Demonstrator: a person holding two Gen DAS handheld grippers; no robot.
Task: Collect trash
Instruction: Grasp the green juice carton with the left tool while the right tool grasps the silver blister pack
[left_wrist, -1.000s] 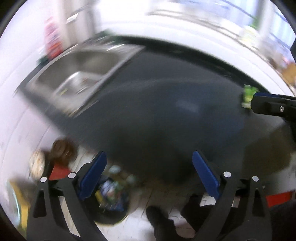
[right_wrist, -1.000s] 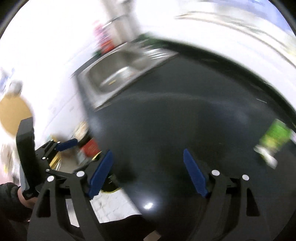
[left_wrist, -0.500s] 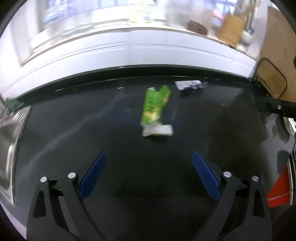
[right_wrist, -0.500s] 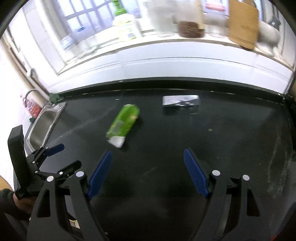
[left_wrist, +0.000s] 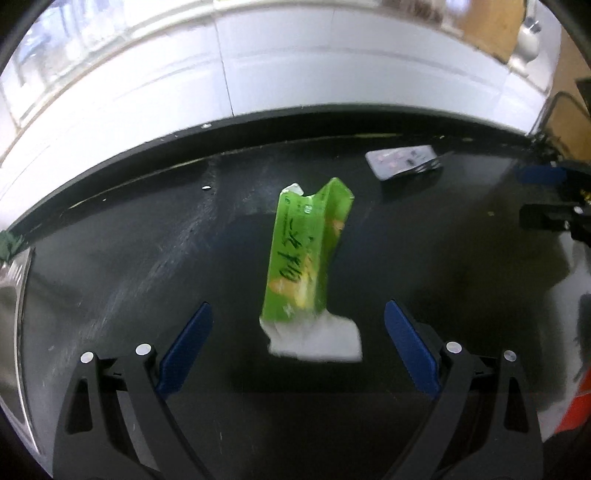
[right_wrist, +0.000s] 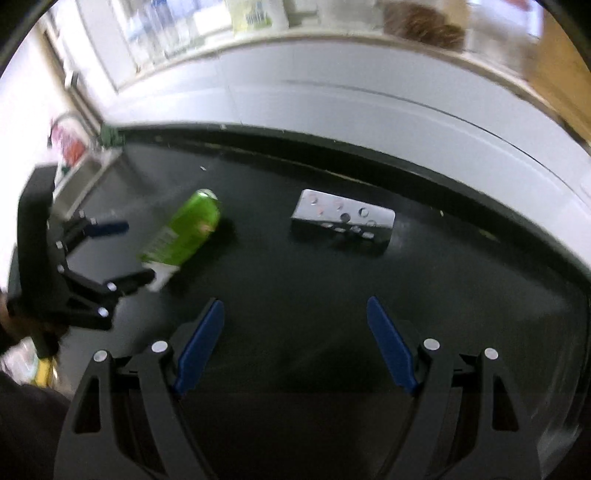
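Note:
A green snack wrapper (left_wrist: 304, 254) with a white torn end lies on the black counter (left_wrist: 129, 258), just ahead of my open, empty left gripper (left_wrist: 297, 332). It also shows in the right wrist view (right_wrist: 181, 232) at the left. A silver blister pack (right_wrist: 343, 218) lies on the counter ahead of my open, empty right gripper (right_wrist: 295, 325). It also shows in the left wrist view (left_wrist: 404, 160) at the far right. The left gripper (right_wrist: 122, 251) is seen from the right wrist, its fingers on either side of the wrapper's near end.
A steel sink (left_wrist: 11, 295) lies at the counter's left end. A white tiled wall (left_wrist: 295, 70) backs the counter, with a windowsill of jars (right_wrist: 424, 29) above. The right gripper's finger (left_wrist: 546, 214) shows at the right edge of the left view.
Both grippers swung from the sink and the floor bin to the counter, then moved closer to the trash. The wrapper now sits near the left gripper's fingers.

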